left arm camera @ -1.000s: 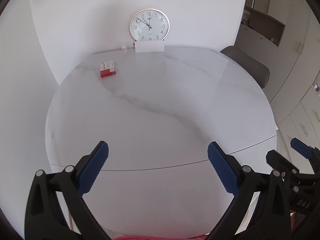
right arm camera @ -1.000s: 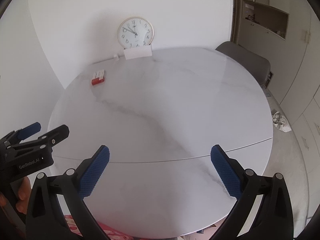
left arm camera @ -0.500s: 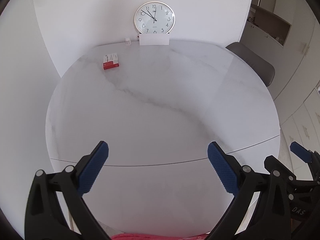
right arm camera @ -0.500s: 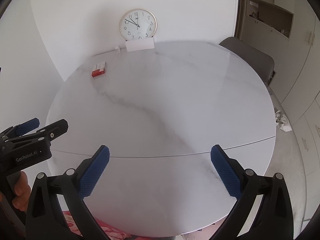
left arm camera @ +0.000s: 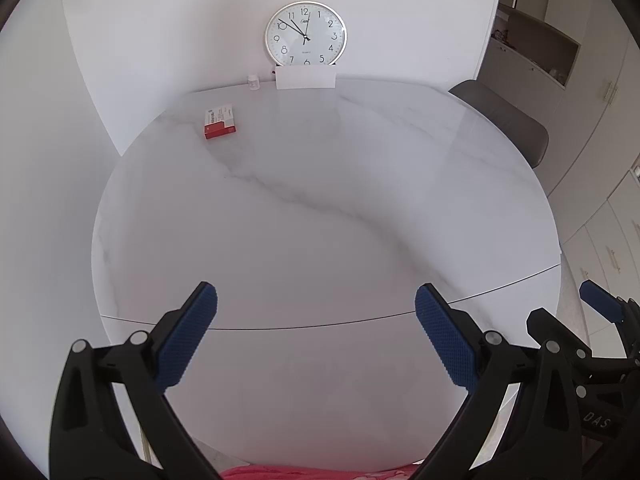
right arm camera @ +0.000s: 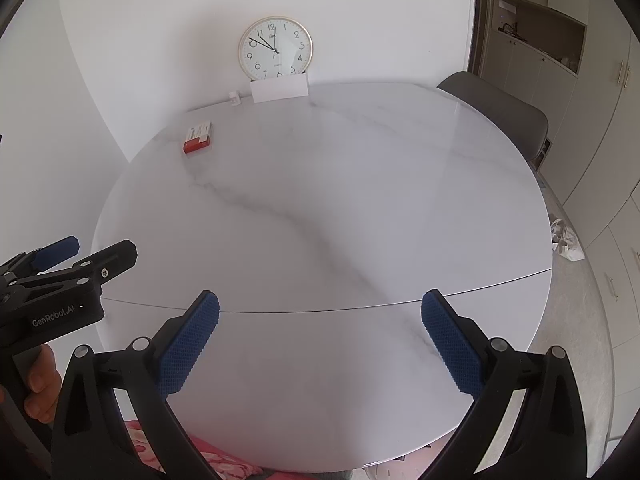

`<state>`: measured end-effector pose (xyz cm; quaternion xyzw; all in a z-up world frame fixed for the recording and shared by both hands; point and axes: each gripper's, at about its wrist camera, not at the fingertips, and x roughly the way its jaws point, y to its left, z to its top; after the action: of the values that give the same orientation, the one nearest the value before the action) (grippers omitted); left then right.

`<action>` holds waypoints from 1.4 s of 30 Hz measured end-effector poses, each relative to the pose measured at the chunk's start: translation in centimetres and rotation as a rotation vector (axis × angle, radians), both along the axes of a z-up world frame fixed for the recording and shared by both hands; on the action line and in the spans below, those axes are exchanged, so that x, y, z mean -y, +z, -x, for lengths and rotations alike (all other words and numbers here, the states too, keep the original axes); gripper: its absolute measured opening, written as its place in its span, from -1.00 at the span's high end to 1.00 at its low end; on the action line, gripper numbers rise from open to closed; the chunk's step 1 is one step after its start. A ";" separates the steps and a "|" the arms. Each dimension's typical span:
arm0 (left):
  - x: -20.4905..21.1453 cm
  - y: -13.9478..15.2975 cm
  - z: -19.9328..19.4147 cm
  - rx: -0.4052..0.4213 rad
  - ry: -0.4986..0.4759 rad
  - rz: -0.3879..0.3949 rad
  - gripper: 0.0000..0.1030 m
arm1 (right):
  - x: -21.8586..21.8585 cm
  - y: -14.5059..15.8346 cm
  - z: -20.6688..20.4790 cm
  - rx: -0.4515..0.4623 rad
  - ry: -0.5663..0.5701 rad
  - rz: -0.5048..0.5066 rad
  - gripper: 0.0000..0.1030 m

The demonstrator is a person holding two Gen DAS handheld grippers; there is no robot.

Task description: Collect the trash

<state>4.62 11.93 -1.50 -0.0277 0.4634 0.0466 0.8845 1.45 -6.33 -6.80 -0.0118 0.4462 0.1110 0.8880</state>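
White walls are seen behind a round marble table (left arm camera: 320,208) crossed by a thin seam near its front edge. At 12 o'clock on the far rim, a wall clock (left arm camera: 305,34) is propped upright against the wall behind a white card (left arm camera: 305,79), and a small white bottle (left arm camera: 253,82) is set just beside the card at its 9 o'clock. A red-and-white box (left arm camera: 219,122) is laid flat at about 11 o'clock on the tabletop, well apart from both grippers. A grey chair (left arm camera: 508,120) is tucked in at 2 o'clock. On the floor past the table's 3 o'clock edge, a crumpled plastic bag (right arm camera: 566,240) is seen in the right wrist view. The left gripper (left arm camera: 316,336) is held over the near edge with its blue pads spread wide and nothing between them. The right gripper (right arm camera: 320,340) is likewise spread, with nothing held.
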 end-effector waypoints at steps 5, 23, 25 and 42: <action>0.1 -0.1 0.1 -0.001 -0.005 -0.004 -0.84 | 0.0 0.0 0.0 -0.001 -0.002 0.000 -0.95; 0.0 -0.2 -0.1 -0.009 -0.008 -0.002 -0.84 | -0.1 -0.1 -0.1 -0.007 -0.001 0.000 -0.95; 0.0 -0.3 -0.1 -0.010 -0.008 -0.002 -0.84 | -0.1 -0.1 -0.1 -0.006 -0.001 -0.001 -0.95; 0.2 -0.3 0.2 -0.008 -0.014 -0.004 -0.84 | -0.1 -0.1 -0.1 -0.008 0.002 0.002 -0.95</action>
<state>4.46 11.77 -1.84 -0.0223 0.4671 0.0415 0.8829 1.51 -6.26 -6.92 -0.0128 0.4497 0.1113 0.8861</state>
